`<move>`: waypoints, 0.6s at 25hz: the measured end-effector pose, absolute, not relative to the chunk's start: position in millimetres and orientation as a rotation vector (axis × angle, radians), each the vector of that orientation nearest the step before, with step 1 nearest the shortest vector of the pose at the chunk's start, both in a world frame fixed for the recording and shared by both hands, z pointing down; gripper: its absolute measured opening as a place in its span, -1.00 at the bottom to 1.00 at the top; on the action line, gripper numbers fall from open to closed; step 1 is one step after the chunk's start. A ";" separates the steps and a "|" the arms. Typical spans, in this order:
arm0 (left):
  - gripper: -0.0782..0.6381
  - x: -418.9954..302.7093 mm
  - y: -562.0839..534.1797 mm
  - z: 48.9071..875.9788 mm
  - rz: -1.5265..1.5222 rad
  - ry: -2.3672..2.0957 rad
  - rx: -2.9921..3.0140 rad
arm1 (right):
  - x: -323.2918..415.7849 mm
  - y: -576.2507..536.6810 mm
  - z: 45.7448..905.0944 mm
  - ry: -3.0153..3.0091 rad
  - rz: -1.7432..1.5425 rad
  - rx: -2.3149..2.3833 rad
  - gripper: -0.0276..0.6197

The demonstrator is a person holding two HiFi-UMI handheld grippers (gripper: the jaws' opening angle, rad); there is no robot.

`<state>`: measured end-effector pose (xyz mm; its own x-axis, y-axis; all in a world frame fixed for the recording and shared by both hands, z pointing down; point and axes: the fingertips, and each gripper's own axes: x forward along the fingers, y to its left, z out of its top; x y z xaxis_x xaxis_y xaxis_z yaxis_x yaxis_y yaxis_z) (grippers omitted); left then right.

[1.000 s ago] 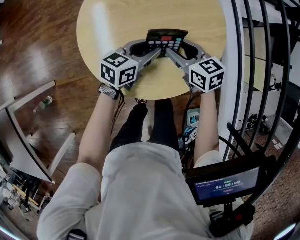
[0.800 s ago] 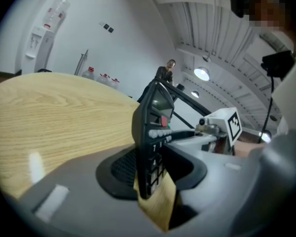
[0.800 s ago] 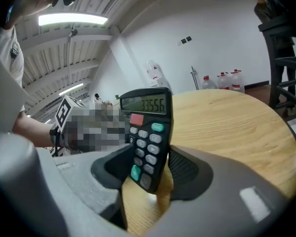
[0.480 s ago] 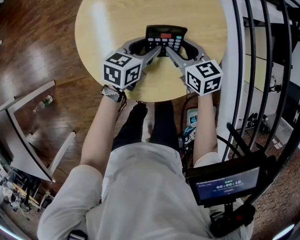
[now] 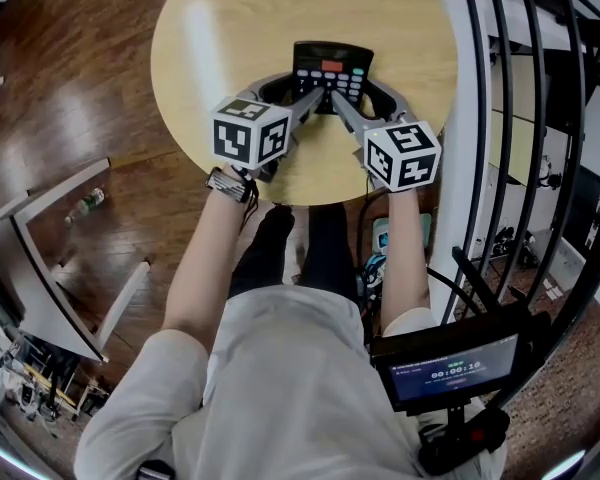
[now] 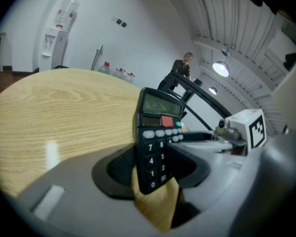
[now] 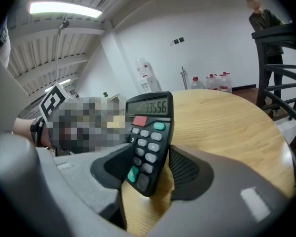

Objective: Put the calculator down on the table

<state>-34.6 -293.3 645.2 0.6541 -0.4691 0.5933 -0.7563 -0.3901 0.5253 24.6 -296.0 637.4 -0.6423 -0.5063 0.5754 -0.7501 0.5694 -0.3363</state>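
Black keypad calculator (image 5: 332, 71) is now lying on round pale wooden bench (image 5: 230, 28). Left hand-held gripper (image 5: 310, 96) is opening wide around it while right hand-held gripper (image 5: 345, 103) is gripping it, so release is starting.

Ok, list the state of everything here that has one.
black calculator with grey keys, display on, near end between both grippers' jaws
left gripper, jaws opening, calculator between them
right gripper, shut on the calculator's corner

Office with water dispenser (image 6: 56, 31)
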 end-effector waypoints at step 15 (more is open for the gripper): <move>-0.15 -43.1 -294.5 655.6 0.491 -1.015 1.950 | 20.1 -297.9 646.7 -2.314 0.806 1.066 -0.22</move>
<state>-43.1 -294.5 655.6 0.5912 -0.4668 0.6577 -0.8054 -0.2990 0.5118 20.1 -297.9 646.7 -0.5908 -0.5167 0.6196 -0.7899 0.5268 -0.3139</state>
